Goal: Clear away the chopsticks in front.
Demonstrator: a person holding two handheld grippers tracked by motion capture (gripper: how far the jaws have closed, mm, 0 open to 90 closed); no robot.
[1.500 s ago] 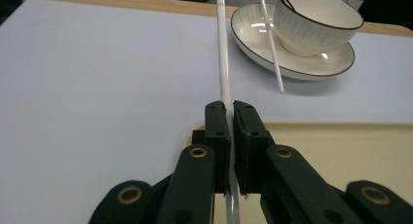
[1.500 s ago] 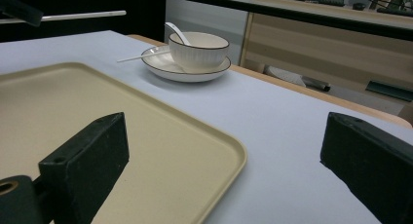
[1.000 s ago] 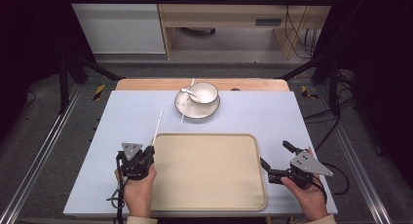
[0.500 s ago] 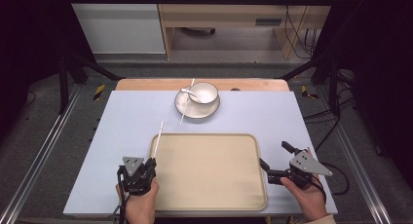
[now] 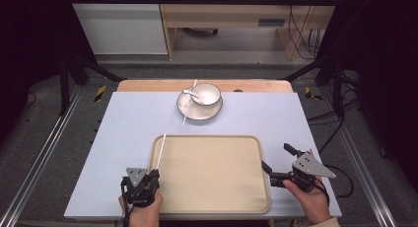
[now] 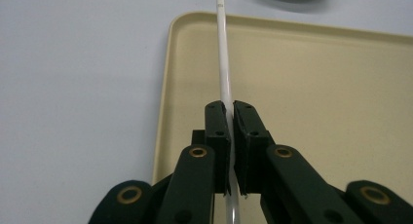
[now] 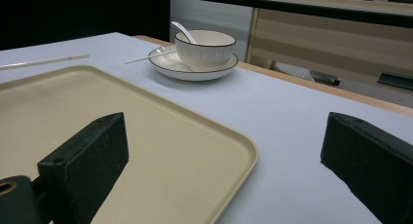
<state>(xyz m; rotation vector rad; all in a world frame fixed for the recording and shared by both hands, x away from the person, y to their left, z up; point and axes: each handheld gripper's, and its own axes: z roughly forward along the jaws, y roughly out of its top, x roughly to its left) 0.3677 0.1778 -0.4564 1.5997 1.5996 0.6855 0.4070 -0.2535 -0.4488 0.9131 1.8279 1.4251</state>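
No readable text, labels, brands, numbers or signs anywhere.

A lab-style recording bay: a pale work table (image 5: 123, 138) framed by black metal struts (image 5: 64, 74), loose cables (image 5: 300, 34) on the floor, plain wooden furniture (image 5: 222, 15) behind.

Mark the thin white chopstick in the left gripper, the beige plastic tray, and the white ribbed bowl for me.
Thin white chopstick (image 6: 223, 63), left gripper view, mid-shaft above the jaws.
Beige plastic tray (image 5: 212, 136), high view, far rim.
White ribbed bowl (image 7: 207, 51), right gripper view, outer wall.
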